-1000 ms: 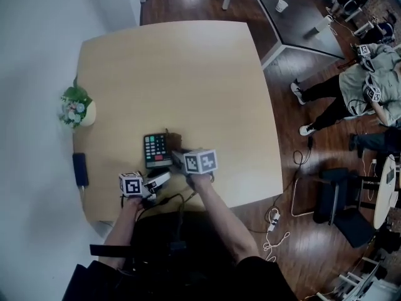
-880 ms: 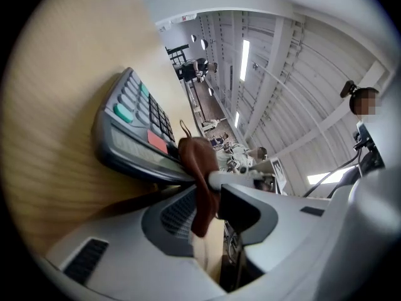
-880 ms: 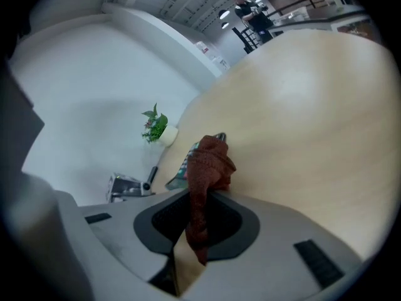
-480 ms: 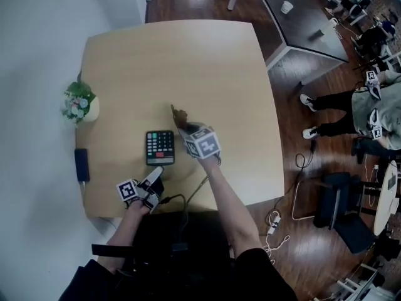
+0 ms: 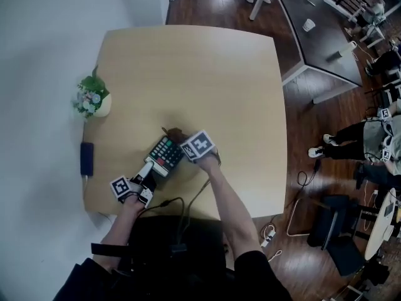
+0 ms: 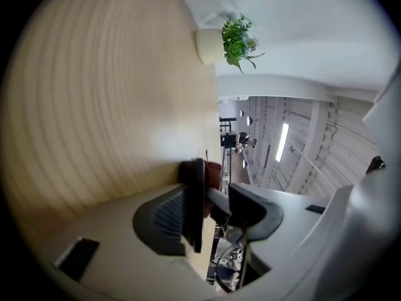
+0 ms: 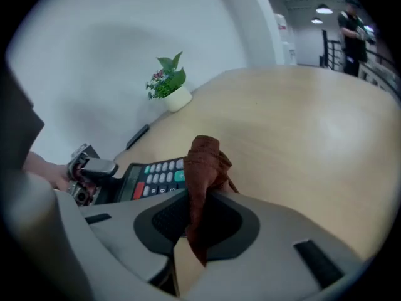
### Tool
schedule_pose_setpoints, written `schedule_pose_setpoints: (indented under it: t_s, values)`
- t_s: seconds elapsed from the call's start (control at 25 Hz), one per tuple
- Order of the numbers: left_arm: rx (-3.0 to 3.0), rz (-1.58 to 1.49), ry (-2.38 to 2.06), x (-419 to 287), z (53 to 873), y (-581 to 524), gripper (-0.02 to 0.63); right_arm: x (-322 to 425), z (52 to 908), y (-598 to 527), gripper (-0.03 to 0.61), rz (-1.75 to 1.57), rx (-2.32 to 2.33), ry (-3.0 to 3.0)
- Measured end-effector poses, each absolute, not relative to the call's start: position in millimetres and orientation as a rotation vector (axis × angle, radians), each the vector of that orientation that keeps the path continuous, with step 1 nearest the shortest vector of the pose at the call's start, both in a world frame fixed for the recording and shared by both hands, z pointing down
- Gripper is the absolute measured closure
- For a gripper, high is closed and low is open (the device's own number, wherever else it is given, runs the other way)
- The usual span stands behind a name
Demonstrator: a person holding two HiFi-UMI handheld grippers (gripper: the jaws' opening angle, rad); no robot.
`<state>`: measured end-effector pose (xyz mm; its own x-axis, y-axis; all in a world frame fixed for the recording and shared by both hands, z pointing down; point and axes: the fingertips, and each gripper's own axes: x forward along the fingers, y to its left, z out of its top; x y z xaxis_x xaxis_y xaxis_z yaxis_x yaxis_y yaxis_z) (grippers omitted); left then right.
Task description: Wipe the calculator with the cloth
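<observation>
The black calculator (image 5: 165,155) lies askew on the wooden table (image 5: 207,74), keys up (image 7: 153,174). My left gripper (image 5: 148,167) is at its near-left end. In the left gripper view the calculator's edge (image 6: 193,209) stands between the jaws, against one pad, with a gap to the other. These jaws have just been opening. My right gripper (image 5: 180,139) is shut on a brown cloth (image 7: 203,162), which bunches up out of the jaws. The cloth (image 5: 175,133) hangs at the calculator's far-right corner. The left gripper (image 7: 93,168) also shows in the right gripper view.
A small potted plant (image 5: 93,102) stands at the table's left edge. A dark flat device (image 5: 86,158) lies near the left edge, close to my left hand. A cable (image 5: 178,200) trails over the near edge. People and a dark table (image 5: 313,36) are off to the right.
The calculator has turned from square to diagonal. My left gripper has moved up to its near end. The right gripper has brought the cloth back down to the calculator's far corner.
</observation>
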<state>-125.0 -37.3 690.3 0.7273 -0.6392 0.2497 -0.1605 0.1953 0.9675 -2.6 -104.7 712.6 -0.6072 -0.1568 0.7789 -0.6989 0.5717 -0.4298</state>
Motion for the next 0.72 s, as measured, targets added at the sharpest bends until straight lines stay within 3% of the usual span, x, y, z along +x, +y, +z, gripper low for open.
schedule_pose_setpoints:
  t_s: [0.2,0.44,0.72]
  values:
    - [1.529,-0.208,-0.722,-147,697,-73,0.426,5,707,-40,0.52,1.44,0.918,-2.137]
    - [1.645,0.08,-0.686,-140,703,-62,0.428,25,671,-111,0.519,1.42,1.199,-2.281]
    - [1.627,-0.011,-0.715,-133,699,-64,0.43,-1,700,-95,0.517,1.602,1.134,-2.14]
